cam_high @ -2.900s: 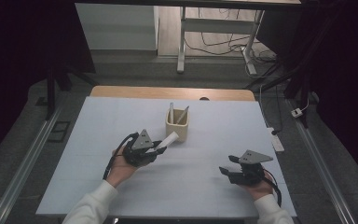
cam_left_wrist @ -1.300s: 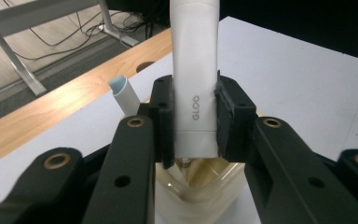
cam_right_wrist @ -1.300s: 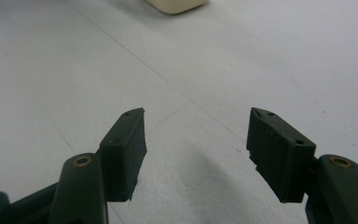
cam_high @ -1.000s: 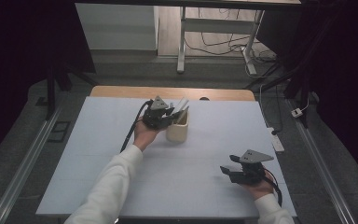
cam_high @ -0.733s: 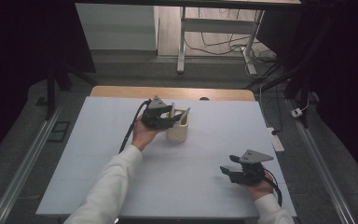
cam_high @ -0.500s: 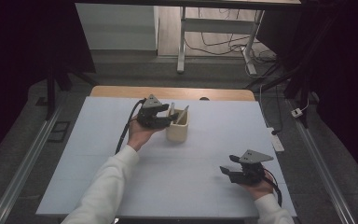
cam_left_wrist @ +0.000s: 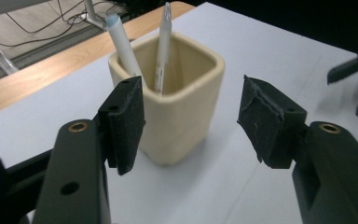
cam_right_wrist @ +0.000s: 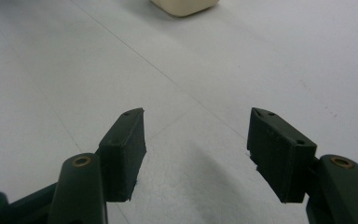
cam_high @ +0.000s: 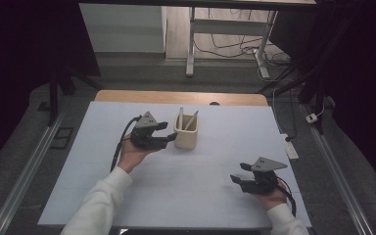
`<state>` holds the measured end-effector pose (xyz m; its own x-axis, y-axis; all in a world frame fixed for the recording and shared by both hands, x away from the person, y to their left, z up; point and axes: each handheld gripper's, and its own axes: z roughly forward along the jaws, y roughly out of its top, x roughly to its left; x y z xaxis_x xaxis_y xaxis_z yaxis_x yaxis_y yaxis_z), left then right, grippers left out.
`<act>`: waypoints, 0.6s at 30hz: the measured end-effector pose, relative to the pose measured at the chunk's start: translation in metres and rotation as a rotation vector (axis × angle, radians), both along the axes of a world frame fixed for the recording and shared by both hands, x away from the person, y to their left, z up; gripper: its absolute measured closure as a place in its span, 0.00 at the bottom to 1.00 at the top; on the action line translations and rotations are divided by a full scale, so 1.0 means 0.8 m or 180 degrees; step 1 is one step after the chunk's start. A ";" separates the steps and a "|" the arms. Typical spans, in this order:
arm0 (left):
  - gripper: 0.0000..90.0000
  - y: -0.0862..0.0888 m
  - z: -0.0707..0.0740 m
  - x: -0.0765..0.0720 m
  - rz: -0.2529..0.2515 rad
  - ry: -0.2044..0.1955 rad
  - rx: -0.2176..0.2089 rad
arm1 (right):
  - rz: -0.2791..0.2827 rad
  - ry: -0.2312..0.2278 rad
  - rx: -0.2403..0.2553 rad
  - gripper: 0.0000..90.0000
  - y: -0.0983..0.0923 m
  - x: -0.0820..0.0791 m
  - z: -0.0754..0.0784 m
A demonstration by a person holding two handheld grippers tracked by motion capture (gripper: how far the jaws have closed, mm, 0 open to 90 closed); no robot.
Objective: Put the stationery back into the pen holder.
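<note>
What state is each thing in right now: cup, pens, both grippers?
Cup: upright on the table, holding two pens.
White pen: standing in the cup, leaning on its rim.
Second pen: standing in the cup, leaning.
Left gripper: open, empty, beside the cup.
Right gripper: open, empty, low over bare table.

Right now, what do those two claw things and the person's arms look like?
Both are black. The left gripper and the right gripper each carry a grey three-cornered plate on top and trail a black cable. Up close, each has two blocky black jaws with flat, worn pads and brass-coloured rings at the joints. The person wears long white sleeves.
</note>
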<state>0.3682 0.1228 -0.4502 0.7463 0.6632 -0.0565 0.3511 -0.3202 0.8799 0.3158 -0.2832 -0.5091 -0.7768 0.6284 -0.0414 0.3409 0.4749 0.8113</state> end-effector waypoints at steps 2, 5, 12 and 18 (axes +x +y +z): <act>0.45 0.006 -0.002 -0.008 0.0008 0.0013 0.0023 | -0.0018 -0.0008 -0.0001 0.41 -0.001 -0.001 0.000; 0.45 0.015 -0.005 -0.019 0.0012 0.0037 0.0034 | -0.0047 -0.0018 0.0028 0.41 -0.003 -0.002 0.001; 0.44 0.037 -0.014 -0.049 -0.0005 0.0110 0.0066 | -0.0076 -0.0029 0.0018 0.41 -0.007 -0.005 0.000; 0.44 0.058 -0.025 -0.072 0.0023 0.0151 0.0122 | -0.0122 -0.0049 0.0047 0.41 -0.015 -0.007 0.001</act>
